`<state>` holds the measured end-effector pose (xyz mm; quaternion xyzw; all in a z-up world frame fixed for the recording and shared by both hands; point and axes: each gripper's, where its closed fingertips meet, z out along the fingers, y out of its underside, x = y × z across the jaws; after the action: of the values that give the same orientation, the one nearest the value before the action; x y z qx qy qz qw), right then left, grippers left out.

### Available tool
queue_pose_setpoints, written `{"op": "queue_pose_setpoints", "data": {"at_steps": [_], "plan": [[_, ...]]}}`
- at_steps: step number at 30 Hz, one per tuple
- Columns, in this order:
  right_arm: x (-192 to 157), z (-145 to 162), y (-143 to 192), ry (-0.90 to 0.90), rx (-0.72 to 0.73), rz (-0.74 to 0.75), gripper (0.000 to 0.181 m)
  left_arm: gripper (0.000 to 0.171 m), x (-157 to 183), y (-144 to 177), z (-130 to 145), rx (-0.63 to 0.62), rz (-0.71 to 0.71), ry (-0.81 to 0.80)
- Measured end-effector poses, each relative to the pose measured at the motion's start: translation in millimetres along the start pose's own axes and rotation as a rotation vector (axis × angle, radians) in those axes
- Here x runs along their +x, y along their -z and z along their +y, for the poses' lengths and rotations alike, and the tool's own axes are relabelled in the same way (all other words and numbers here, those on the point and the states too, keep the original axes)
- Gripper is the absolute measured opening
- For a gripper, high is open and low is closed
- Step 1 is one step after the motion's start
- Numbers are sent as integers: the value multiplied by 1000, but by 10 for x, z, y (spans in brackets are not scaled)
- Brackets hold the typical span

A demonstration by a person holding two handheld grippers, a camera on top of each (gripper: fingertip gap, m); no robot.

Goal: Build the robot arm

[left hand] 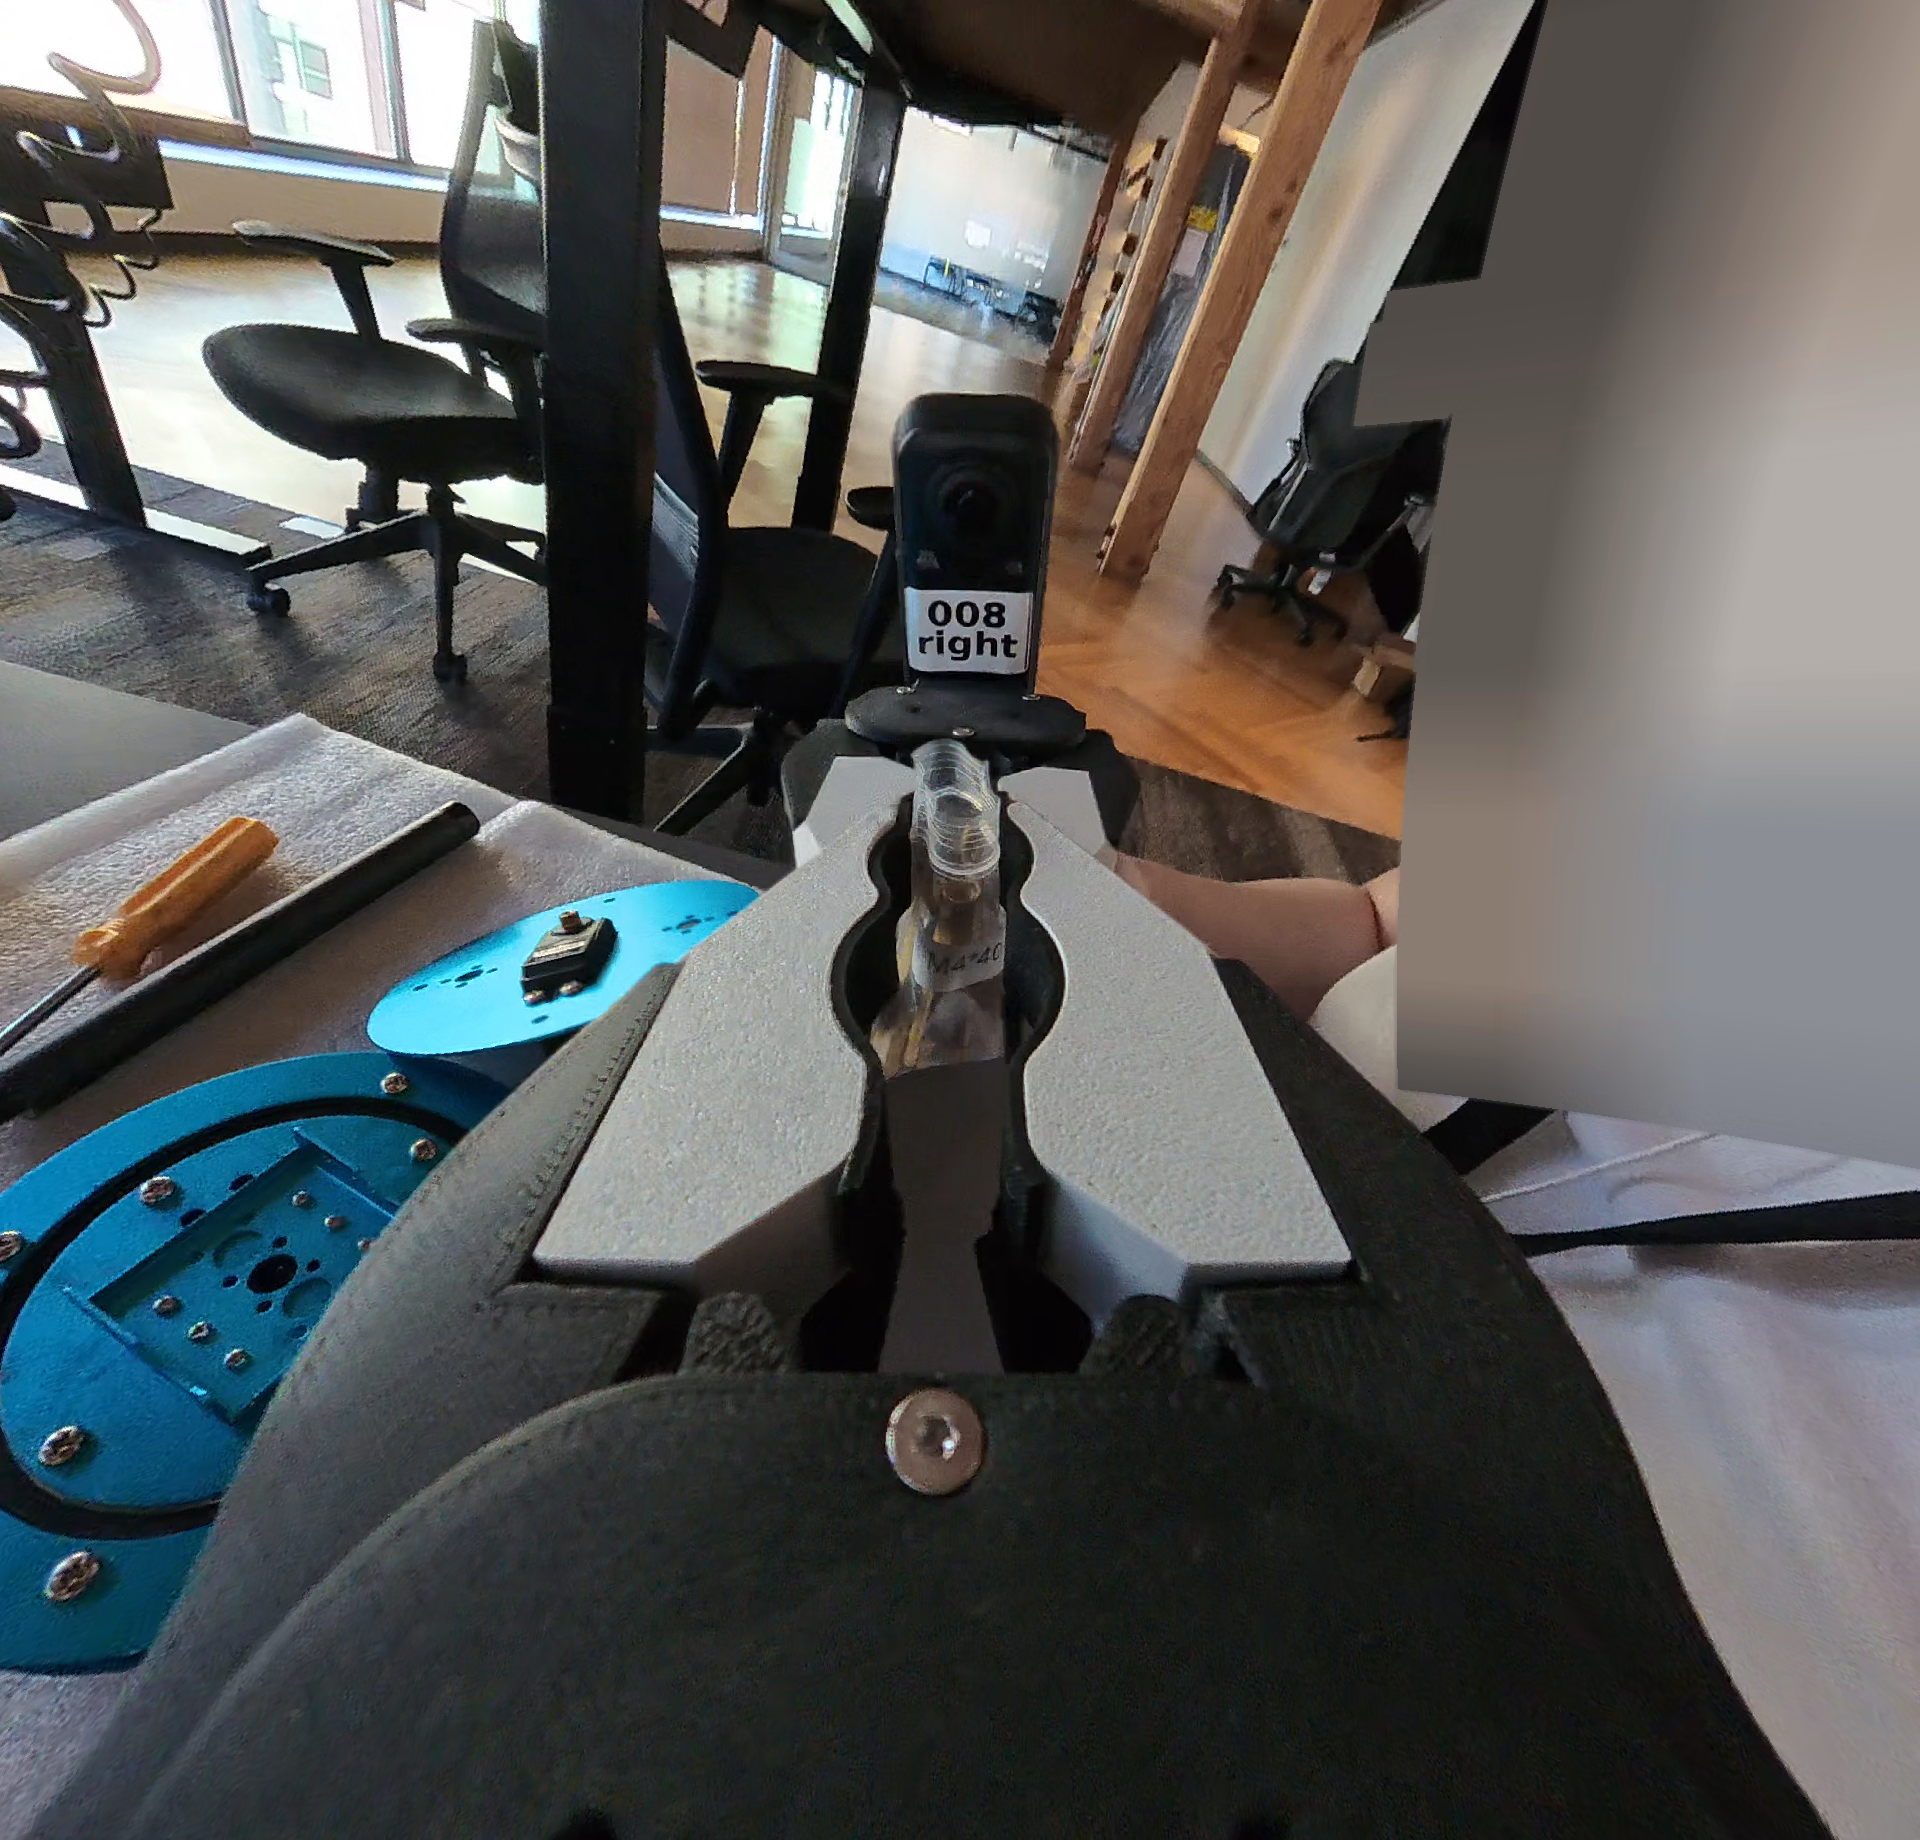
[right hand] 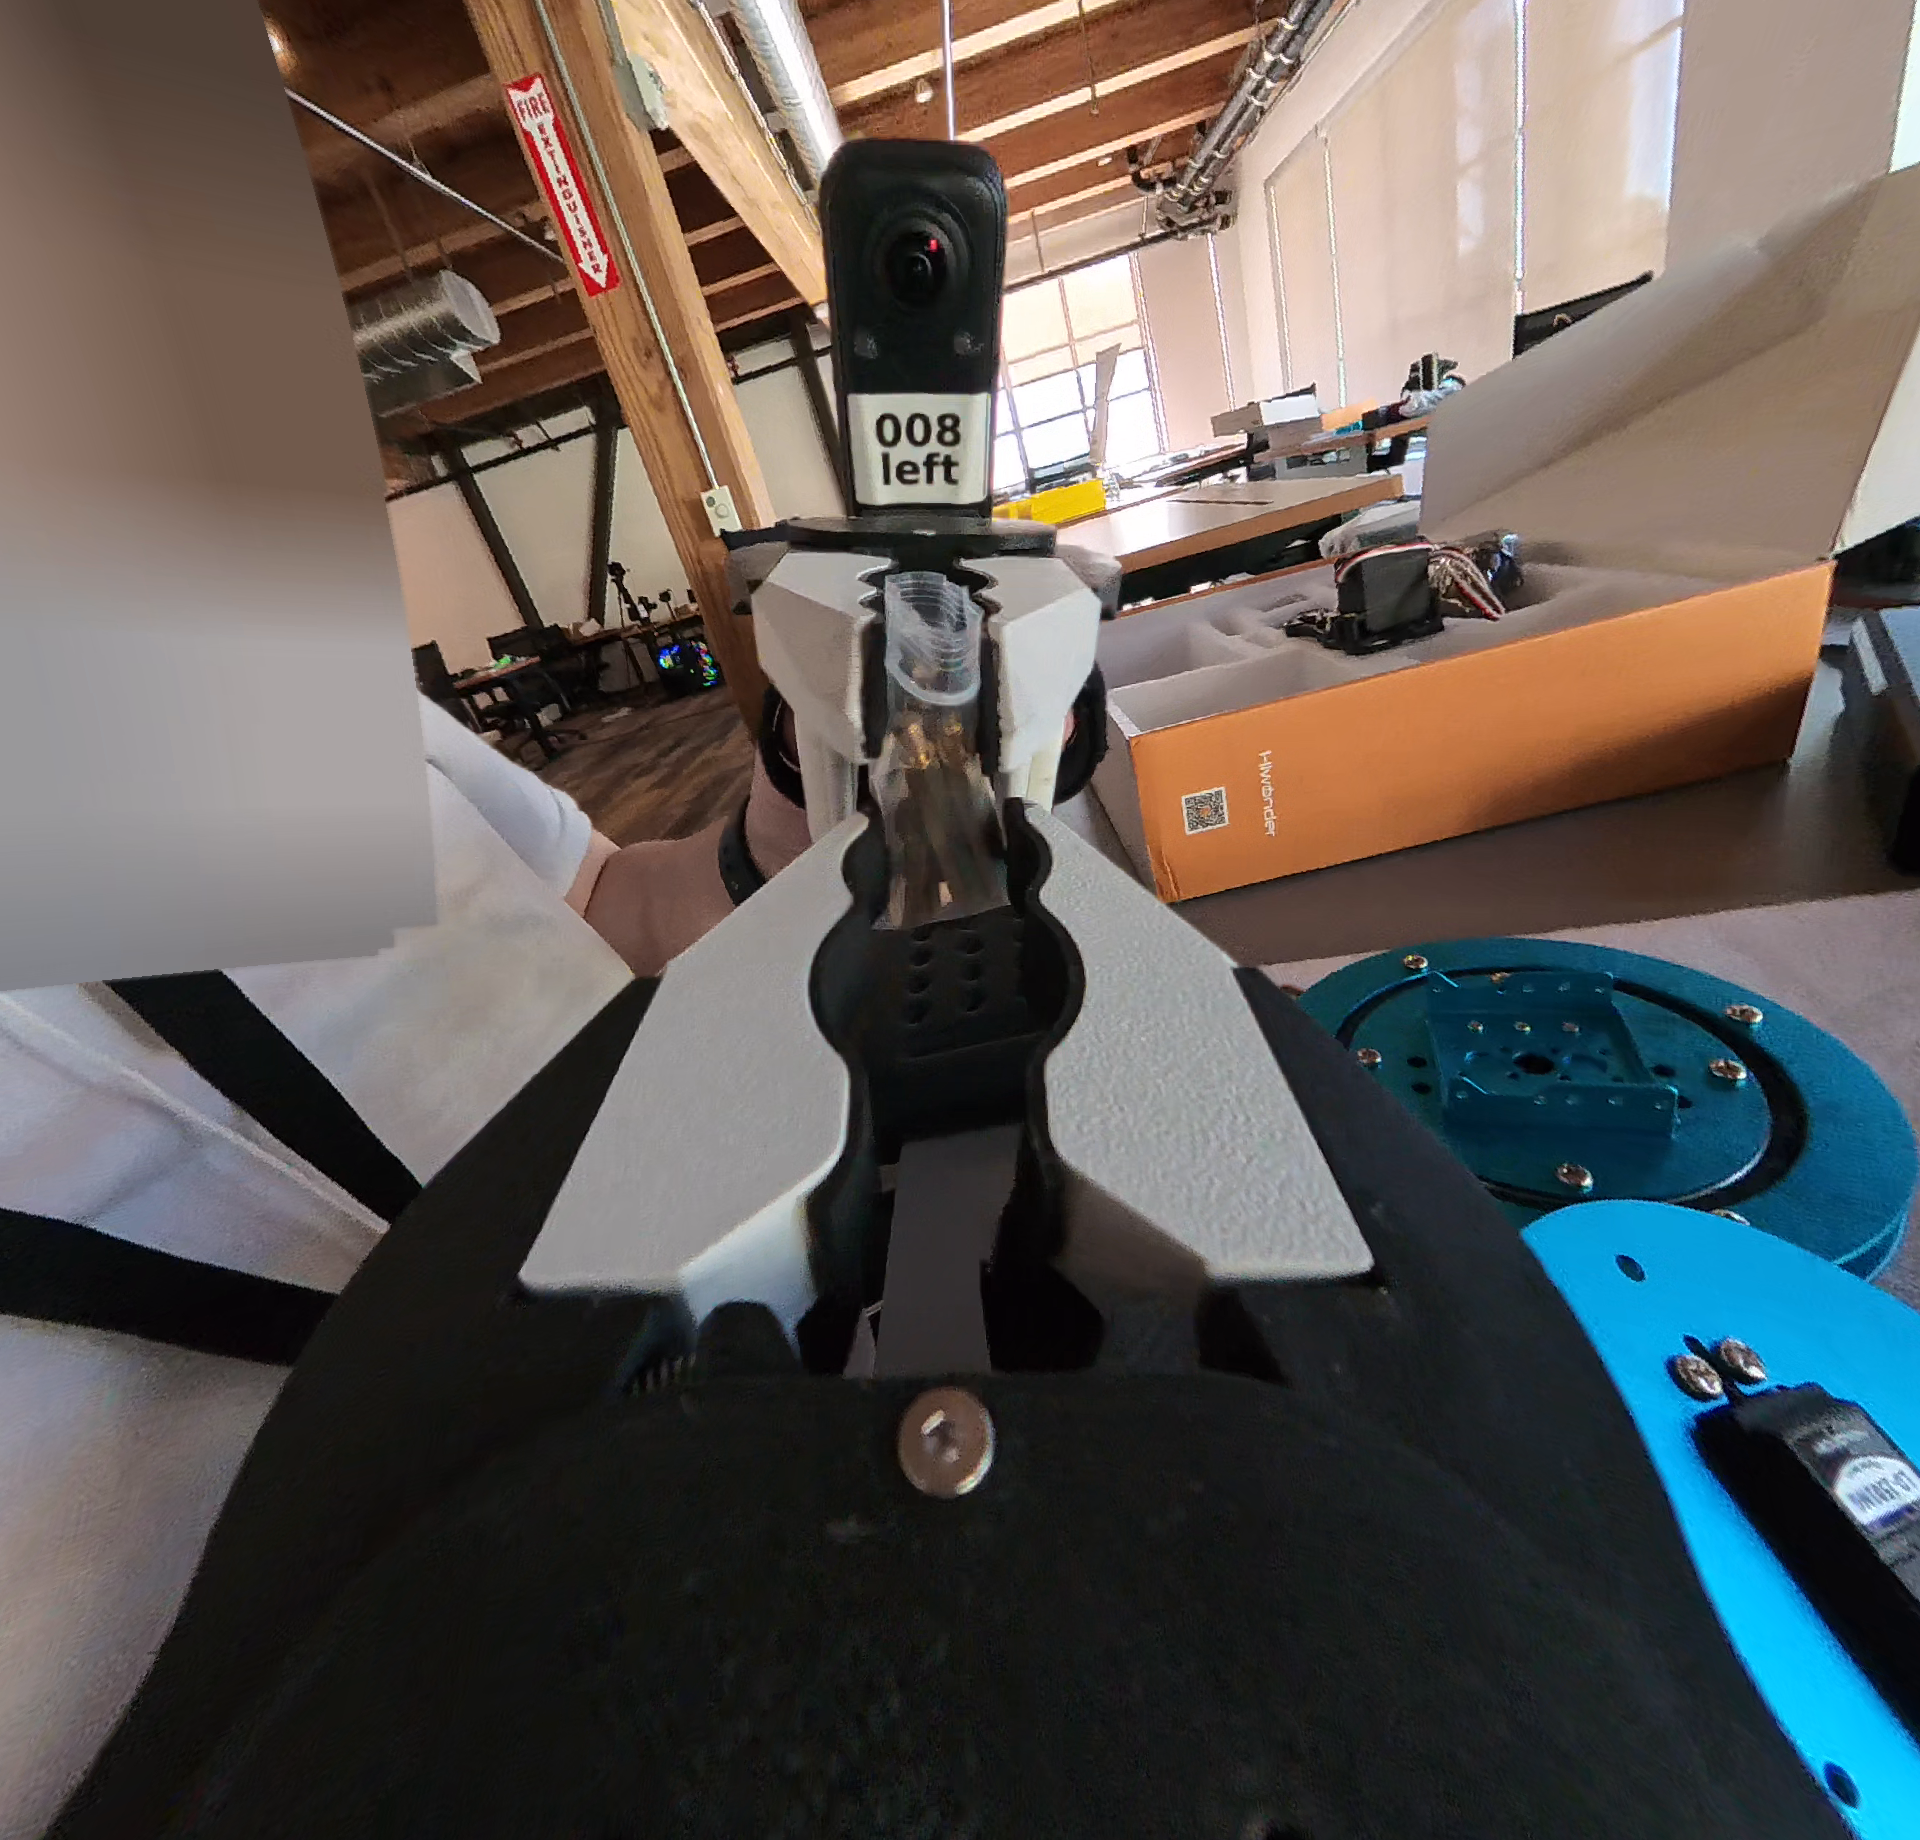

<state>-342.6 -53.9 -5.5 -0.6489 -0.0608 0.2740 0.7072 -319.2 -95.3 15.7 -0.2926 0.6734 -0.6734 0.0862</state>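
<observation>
A small clear plastic bag (left hand: 951, 969) of brass screws or standoffs, with a white label, is held between both grippers, which face each other tip to tip. My left gripper (left hand: 951, 834) is shut on one end of the bag. My right gripper (right hand: 935, 834) is shut on the other end of the bag (right hand: 930, 855). The right gripper's fingers (left hand: 831, 803) and camera show opposite in the left wrist view. The left gripper's fingers (right hand: 810, 647) show opposite in the right wrist view. The bag hangs in the air above the table edge.
A blue round base with a square mount (left hand: 208, 1271) (right hand: 1558, 1073) lies on the table. Beside it lies a blue disc carrying a black servo (left hand: 540, 969) (right hand: 1714, 1427). An orange-handled screwdriver (left hand: 177, 897), a black rod (left hand: 239, 959) and an open orange box (right hand: 1455, 741) are nearby. A person in white stands close.
</observation>
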Motion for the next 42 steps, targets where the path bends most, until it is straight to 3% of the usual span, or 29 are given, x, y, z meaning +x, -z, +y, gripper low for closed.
{"op": "queue_pose_setpoints", "data": {"at_steps": [4, 10, 19, 26, 32, 34, 37, 42], "plan": [[87, 60, 19, -12, -83, 26, 17, 18, -64, 29, 28, 15, 0, 15], [521, 177, 162, 117, -459, 187, 12, 35, -356, 290, 141, 36, -112, 49], [1842, 88, 241, 464, -969, 272, 14, 37, -724, 838, 296, 0, -367, -10], [2677, 354, 286, 602, -1218, 255, 13, 37, -731, 856, 291, -34, -374, -39], [2945, 510, 366, 708, -1362, 209, 14, 36, -654, 828, 226, -32, -350, -53], [2923, 570, 347, 666, -1377, 190, 14, 37, -647, 827, 226, -31, -348, -56], [2989, 572, 335, 779, -1418, 185, 14, 37, -663, 827, 235, -29, -343, -37], [2989, 578, 272, 813, -1445, 160, 14, 38, -670, 834, 234, -29, -342, -28]]}}
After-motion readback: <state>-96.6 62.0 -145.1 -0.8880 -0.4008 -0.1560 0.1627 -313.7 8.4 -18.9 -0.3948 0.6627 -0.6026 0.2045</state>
